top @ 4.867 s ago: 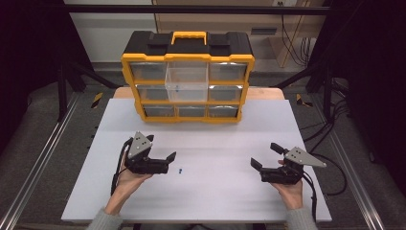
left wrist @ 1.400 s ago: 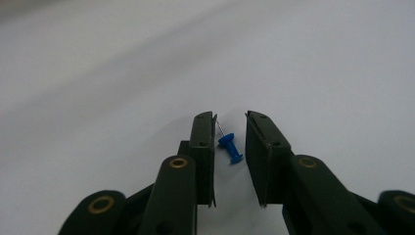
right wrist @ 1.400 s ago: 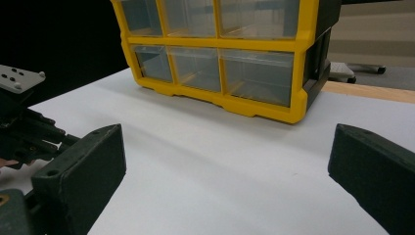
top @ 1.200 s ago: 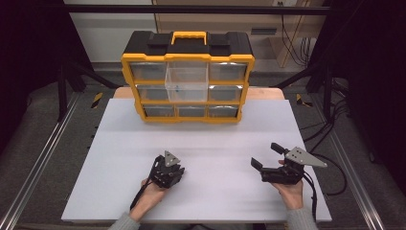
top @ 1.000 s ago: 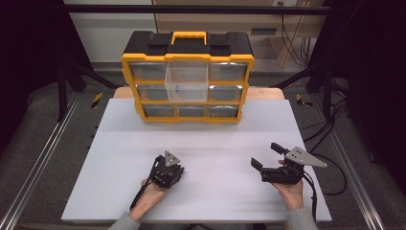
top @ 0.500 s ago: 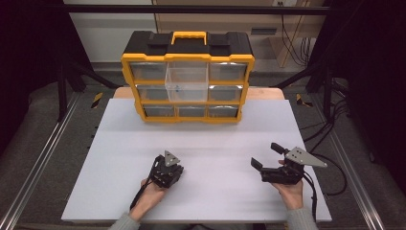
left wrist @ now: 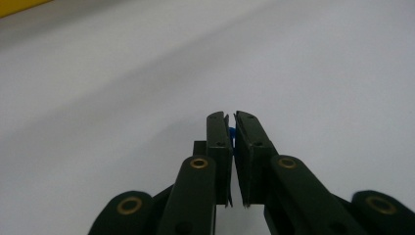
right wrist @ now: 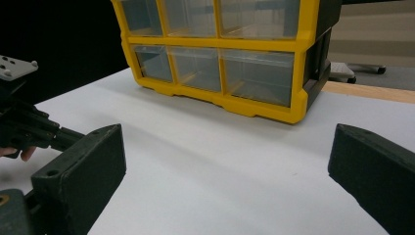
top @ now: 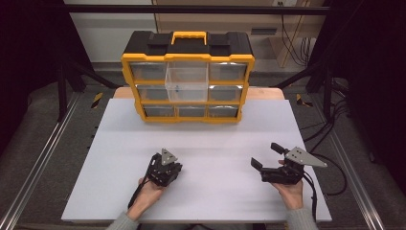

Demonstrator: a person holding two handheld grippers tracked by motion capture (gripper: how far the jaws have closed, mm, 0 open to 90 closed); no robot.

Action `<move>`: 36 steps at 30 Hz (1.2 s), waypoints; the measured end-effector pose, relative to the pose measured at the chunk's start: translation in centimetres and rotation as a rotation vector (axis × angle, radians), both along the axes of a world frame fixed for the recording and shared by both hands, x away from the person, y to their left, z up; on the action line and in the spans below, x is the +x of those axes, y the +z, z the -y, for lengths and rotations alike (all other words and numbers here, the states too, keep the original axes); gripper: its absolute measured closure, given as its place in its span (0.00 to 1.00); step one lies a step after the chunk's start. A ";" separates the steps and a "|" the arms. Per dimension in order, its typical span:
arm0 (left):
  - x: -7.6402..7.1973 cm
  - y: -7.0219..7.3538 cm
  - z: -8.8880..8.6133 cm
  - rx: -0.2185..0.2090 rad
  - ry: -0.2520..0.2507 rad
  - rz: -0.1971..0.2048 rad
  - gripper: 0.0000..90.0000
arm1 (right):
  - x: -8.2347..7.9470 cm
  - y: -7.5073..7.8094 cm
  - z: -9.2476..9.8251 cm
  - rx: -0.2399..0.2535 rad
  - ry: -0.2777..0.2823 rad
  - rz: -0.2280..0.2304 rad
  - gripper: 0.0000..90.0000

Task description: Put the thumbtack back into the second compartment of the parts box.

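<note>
1 tiny blue piece [left wrist: 231,133] sits pinched between the left gripper's [left wrist: 230,117] jaws.

Yellow-and-black organizer [top: 187,79] (clear drawers), white table [top: 206,139], small blue part [left wrist: 232,133]

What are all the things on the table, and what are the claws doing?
organizer box: one, yellow frame with black top, far middle of the table
pulled-out drawer: one, clear, upper middle of the box
small blue piece: one, blue, pinched between the left claw's jaws
table: one, white
cables: several, black, floor at the right
left claw: one, black, near middle, shut on the blue piece
right claw: one, black, near right, jaws wide open
hands: two, near edge
</note>
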State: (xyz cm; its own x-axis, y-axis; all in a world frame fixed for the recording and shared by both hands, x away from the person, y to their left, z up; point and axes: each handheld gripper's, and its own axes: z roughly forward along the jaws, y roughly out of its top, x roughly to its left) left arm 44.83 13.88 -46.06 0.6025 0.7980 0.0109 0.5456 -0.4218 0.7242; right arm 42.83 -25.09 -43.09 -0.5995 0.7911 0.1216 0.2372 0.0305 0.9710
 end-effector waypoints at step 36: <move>-0.3 4.6 -2.1 -0.065 -0.026 0.077 0.93 | 0.0 -0.1 -0.1 -0.006 0.000 -0.010 0.01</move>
